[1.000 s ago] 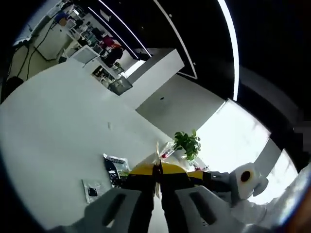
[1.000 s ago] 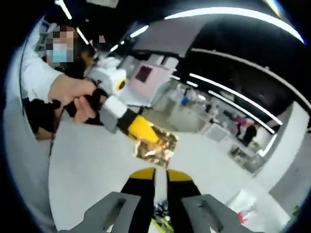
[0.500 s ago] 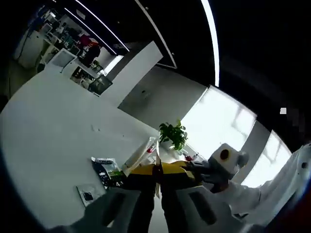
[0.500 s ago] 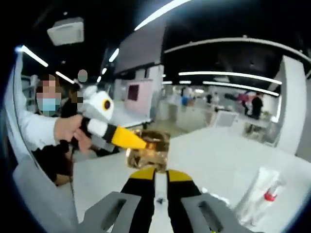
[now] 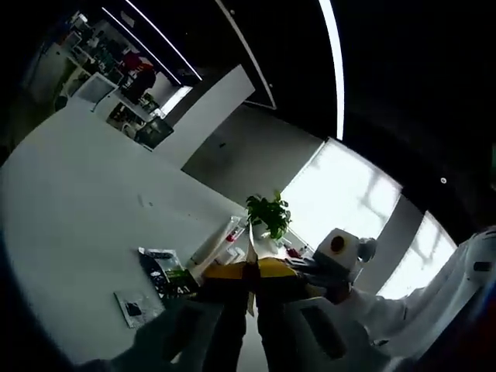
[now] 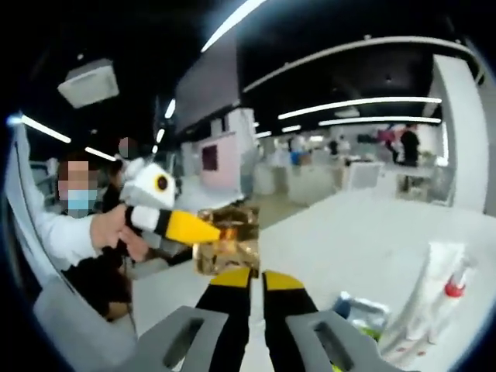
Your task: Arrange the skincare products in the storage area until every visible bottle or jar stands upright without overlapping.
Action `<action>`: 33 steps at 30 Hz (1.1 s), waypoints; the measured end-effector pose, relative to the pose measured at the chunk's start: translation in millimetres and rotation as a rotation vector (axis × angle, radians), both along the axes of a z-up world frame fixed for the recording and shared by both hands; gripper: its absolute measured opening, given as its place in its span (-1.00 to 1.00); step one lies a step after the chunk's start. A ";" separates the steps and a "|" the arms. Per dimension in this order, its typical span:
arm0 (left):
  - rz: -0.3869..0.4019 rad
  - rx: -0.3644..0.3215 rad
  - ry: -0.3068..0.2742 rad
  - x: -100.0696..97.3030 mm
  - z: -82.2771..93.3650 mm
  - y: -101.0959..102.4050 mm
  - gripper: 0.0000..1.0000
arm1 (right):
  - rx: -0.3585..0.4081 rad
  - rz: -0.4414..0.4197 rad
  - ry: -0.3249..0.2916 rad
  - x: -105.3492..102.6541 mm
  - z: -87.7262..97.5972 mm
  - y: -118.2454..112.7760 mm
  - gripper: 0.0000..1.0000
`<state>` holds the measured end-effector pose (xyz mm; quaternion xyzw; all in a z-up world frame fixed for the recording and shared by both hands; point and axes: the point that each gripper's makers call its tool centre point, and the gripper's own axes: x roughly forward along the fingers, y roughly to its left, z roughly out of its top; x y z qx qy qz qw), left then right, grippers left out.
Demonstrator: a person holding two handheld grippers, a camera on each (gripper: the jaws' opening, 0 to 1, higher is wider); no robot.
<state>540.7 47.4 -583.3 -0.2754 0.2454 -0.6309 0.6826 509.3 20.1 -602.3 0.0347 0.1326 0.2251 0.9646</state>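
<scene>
right fingers: right gripper (image 6: 248, 273) pressed together at 6 o'clock of the right gripper view, a thin edge of the gold foil sachet (image 6: 231, 240) seems pinched between the tips; contact not fully clear.
left fingers: left gripper (image 5: 249, 270) also closed, a thin sachet edge showing in the slit at 6 o'clock of the left gripper view.
left gripper from the right side: its yellow tip (image 6: 190, 228) comes in from 9 o'clock of the right gripper view and touches the sachet's left edge; a person's hand (image 6: 116, 232) grips the handle.
right gripper from the left side: its yellow tips (image 5: 271, 269) meet the left gripper's tips just right of centre.
key relation: sachet held up off the table (image 5: 70, 209), spanning both grippers; flat face toward the right camera, long axis roughly 12–6 there. Both grippers equally near.
products, near: dark packets (image 5: 167, 271) at 8 o'clock on the table, lying flat.
products, further: white tube with red cap (image 6: 434, 291) at 4 o'clock of the right gripper view, leaning; small blue-green items (image 6: 360, 310) beside it.
far: potted plant (image 5: 267, 215) near 12 o'clock of the tips.
judgement: the sachet needs lowering toward the product cluster, well below the grippers.
</scene>
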 end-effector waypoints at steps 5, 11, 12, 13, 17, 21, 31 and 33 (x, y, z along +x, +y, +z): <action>-0.010 0.001 0.013 -2.9 -1.9 0.8 -1.00 | 0.047 0.018 0.017 -0.9 -2.7 2.7 -1.00; 0.000 0.001 0.008 -5.3 -1.4 -0.4 -1.00 | 0.076 0.023 0.027 -0.7 -3.8 2.1 -1.00; -0.001 0.004 0.007 -5.2 -2.2 -1.1 -1.00 | 0.074 0.022 0.034 -1.2 -5.1 3.0 -1.00; 0.000 0.010 0.004 -4.9 -3.7 -1.2 -1.00 | 0.070 0.020 0.041 -1.6 -6.6 3.5 -1.00; 0.001 0.026 -0.011 -5.0 -8.5 -3.0 -1.00 | 0.046 0.002 0.076 -1.2 -15.4 1.4 -1.00; 0.036 0.036 -0.017 3.2 -12.7 -0.7 -1.00 | 0.077 -0.002 0.071 -1.4 -11.6 0.3 -1.00; 0.060 0.026 -0.015 4.8 -15.3 -4.9 -1.00 | 0.061 -0.007 0.076 1.8 -12.6 0.0 -1.00; 0.076 0.045 -0.044 8.0 -19.8 -6.0 -0.98 | 0.071 -0.011 0.084 2.9 -13.6 0.3 -1.00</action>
